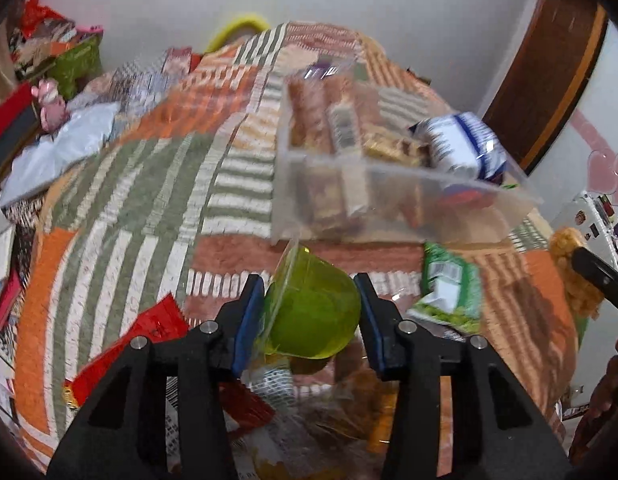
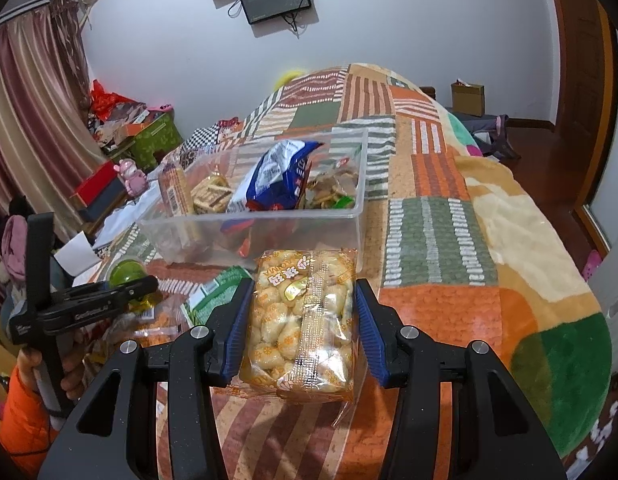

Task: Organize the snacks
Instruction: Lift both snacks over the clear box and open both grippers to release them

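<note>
My left gripper [image 1: 309,280] is shut on a green jelly cup [image 1: 313,320], which lies tilted on its side between the blue pads, just above the bedspread. The same cup [image 2: 125,272] shows in the right wrist view at the left gripper's tips. My right gripper [image 2: 305,284] is shut on a clear bag of puffed yellow snacks [image 2: 301,320], held in front of a clear plastic bin [image 2: 349,216]. The bin holds a blue-and-white bag [image 2: 277,176], biscuit packs and other snacks. In the left wrist view the bin [image 1: 389,200] sits just beyond the cup.
A green snack packet [image 1: 449,292] lies between the grippers, and a red packet [image 1: 129,352] lies to the lower left. More wrappers sit under the left gripper. The patchwork bedspread [image 2: 429,220] stretches right of the bin. Boxes and clutter [image 2: 121,140] stand by the curtain.
</note>
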The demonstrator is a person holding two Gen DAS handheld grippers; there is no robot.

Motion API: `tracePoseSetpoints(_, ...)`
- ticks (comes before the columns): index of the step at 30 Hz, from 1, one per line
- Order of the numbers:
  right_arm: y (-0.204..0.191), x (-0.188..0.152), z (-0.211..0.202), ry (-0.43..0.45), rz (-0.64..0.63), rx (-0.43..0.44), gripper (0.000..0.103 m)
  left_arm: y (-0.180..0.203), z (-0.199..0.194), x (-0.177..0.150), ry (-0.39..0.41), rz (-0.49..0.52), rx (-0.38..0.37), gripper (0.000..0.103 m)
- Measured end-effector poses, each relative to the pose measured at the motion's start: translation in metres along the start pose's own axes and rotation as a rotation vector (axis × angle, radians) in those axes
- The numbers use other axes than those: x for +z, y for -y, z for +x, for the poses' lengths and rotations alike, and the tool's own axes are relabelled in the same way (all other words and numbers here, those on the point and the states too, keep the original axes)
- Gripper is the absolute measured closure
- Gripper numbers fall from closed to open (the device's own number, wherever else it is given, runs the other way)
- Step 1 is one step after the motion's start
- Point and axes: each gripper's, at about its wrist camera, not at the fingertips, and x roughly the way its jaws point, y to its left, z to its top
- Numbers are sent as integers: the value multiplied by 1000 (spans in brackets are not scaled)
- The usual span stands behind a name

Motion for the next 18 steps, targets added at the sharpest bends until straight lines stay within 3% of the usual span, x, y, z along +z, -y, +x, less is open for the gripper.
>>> tracePoseSetpoints(9, -3, 29, -1, 65, -17, 1, 57, 30, -35, 34, 109, 49, -69, 58)
tracePoseSetpoints(18, -3, 65, 19, 103, -25, -10, 57, 55, -17, 72, 128, 84, -92, 58)
